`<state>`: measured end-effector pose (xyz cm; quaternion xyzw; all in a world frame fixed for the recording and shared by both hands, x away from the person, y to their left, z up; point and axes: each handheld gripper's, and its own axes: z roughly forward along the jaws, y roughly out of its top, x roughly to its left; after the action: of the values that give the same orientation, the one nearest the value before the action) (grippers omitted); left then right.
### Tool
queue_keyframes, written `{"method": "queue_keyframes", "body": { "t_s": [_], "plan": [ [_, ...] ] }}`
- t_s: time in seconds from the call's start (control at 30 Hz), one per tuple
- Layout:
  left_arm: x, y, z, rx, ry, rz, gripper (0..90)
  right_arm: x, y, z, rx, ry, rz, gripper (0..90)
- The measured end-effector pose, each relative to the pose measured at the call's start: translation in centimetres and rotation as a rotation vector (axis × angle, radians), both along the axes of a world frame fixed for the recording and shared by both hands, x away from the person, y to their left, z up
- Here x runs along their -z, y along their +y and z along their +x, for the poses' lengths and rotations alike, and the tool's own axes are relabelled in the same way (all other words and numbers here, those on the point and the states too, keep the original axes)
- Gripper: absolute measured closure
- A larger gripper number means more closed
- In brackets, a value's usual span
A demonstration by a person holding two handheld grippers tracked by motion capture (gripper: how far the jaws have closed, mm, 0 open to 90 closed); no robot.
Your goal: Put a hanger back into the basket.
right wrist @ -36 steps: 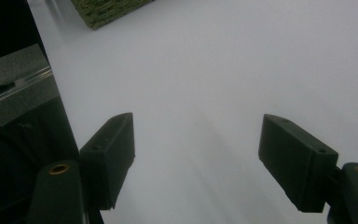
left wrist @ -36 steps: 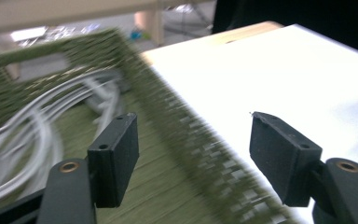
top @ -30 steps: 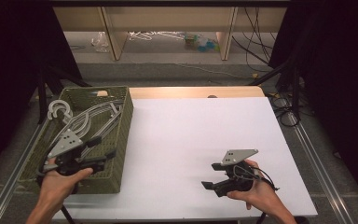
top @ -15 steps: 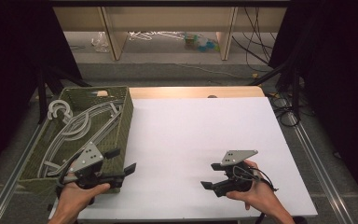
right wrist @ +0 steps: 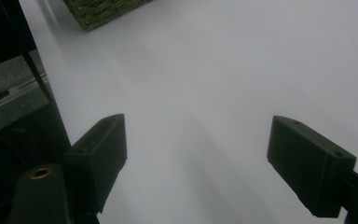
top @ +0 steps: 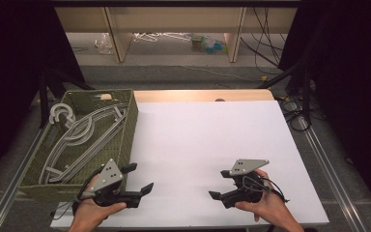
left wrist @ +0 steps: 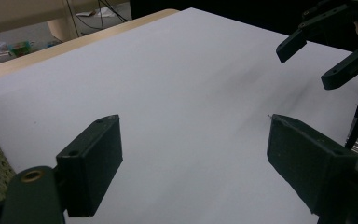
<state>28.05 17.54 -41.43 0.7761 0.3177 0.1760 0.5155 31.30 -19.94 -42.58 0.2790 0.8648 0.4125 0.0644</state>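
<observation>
Item: woven olive-green rectangular basket [top: 128, 126], set on the left edge of the white table sheet [top: 212, 140], with pale grey plastic hangers [top: 84, 137] laid inside. Left gripper [top: 140, 178] is held just right of the basket's near corner, right gripper [top: 219, 185] well apart; both jaws have just been opening, spread, nothing between.

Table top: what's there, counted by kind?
Green woven basket: 1
Pale plastic hangers in it: several, too tangled to count
Hand-held tongs, both open and empty: 2, left tongs, right tongs
White sheet: 1
Total, hangers aside: 4
</observation>
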Motion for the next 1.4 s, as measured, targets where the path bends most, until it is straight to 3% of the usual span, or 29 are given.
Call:
{"method": "queue_keyframes", "body": {
  "t_s": [0.13,0.23,0.33,0.6,0.63,1.4],
  "plan": [
    [0.8,-0.6,-0.3,0.007,0.001,-0.003,17.7,0.4,-0.2,-0.4,0.016,-0.006,0.000,19.0],
    [1.3,-0.9,-0.6,0.037,0.006,0.037,16.9,0.5,-0.2,-0.6,0.022,-0.009,0.001,18.8],
    [1.6,-0.9,-0.7,0.039,-0.007,0.042,16.9,0.8,-0.3,-1.1,0.029,-0.020,0.001,18.2],
    [1.5,0.3,-1.4,0.009,-0.030,0.001,16.9,1.2,-0.5,-2.4,0.036,-0.033,0.008,17.9],
    [1.6,0.5,-1.5,0.001,-0.030,-0.019,16.9,1.2,-0.6,-2.6,0.040,-0.040,0.008,17.7],
    [2.0,0.3,-1.5,0.012,-0.023,-0.002,16.8,1.1,-0.8,-2.7,0.066,-0.077,0.038,17.8]
  ]
}}
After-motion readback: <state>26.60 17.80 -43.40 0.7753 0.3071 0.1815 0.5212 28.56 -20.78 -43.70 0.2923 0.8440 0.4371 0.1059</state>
